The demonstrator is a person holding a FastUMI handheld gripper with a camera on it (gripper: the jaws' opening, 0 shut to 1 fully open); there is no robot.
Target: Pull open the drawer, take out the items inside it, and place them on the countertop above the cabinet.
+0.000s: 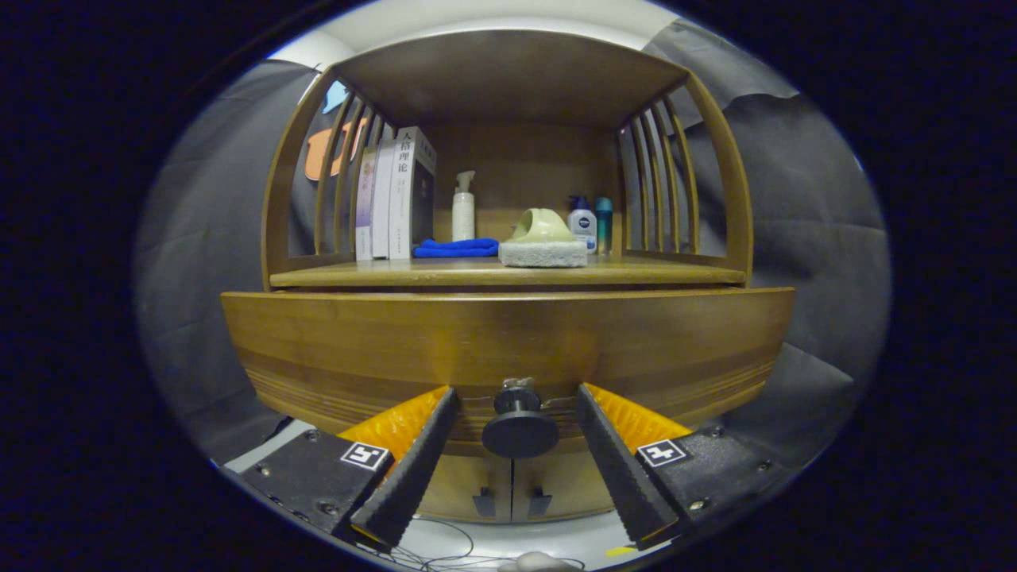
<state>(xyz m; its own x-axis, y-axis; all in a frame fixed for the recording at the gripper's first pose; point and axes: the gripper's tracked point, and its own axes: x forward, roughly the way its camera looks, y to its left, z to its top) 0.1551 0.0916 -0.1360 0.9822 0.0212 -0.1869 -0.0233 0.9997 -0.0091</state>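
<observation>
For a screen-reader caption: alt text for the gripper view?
The open gripper frames the round knob of a wooden drawer, fingers either side and not touching. On the countertop above sit books, a blue cloth, a sponge and bottles.

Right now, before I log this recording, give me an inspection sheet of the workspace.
Surface: wooden countertop above the curved wooden drawer front.
Job's things: round black drawer knob between the fingers, untouched.
Clutter: upright books, folded blue cloth, white pump bottle, pale green scrubber on a grey sponge, two small bottles.
Gripper: open, astride the knob.
Cables: thin wires on the floor.
Surroundings: black cloth wall.
</observation>
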